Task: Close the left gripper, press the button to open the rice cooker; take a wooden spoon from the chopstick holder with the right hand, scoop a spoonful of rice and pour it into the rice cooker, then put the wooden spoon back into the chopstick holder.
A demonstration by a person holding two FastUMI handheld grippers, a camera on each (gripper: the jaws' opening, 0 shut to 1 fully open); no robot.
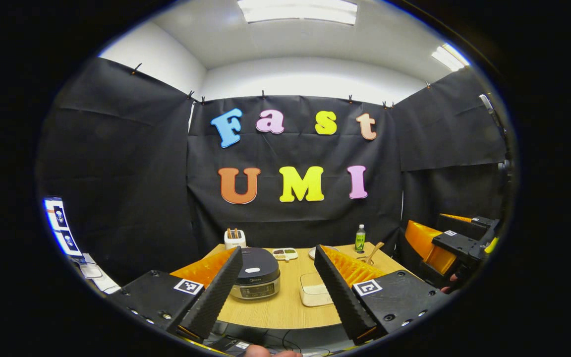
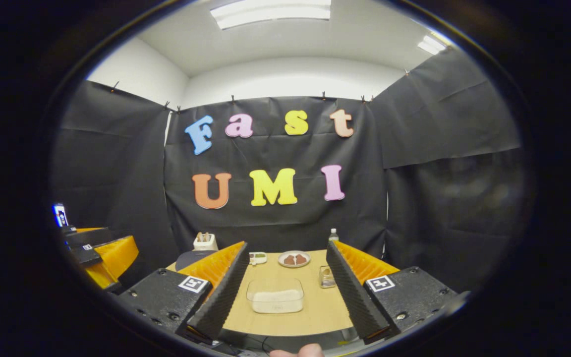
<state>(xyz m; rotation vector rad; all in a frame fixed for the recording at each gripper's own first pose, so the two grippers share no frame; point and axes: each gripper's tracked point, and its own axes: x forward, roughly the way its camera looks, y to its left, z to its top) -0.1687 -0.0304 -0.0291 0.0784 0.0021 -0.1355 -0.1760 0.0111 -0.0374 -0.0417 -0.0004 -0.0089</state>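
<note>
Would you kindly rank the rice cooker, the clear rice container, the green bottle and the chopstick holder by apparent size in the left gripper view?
1. Rice cooker
2. Rice container
3. Chopstick holder and green bottle: look alike, and both stand farther back, so unranked.

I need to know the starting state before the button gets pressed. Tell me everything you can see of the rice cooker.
The rice cooker is a squat, rounded appliance with a dark glossy domed lid and a silver-grey lower body that looks like metal or plastic. A small pale oblong patch sits on the lid's top. The lid is shut. It stands upright on the wooden table, on its left part, left of the clear rice container and apart from it. In the left gripper view it shows just beside that gripper's left finger. Nothing grips or touches it.
</note>
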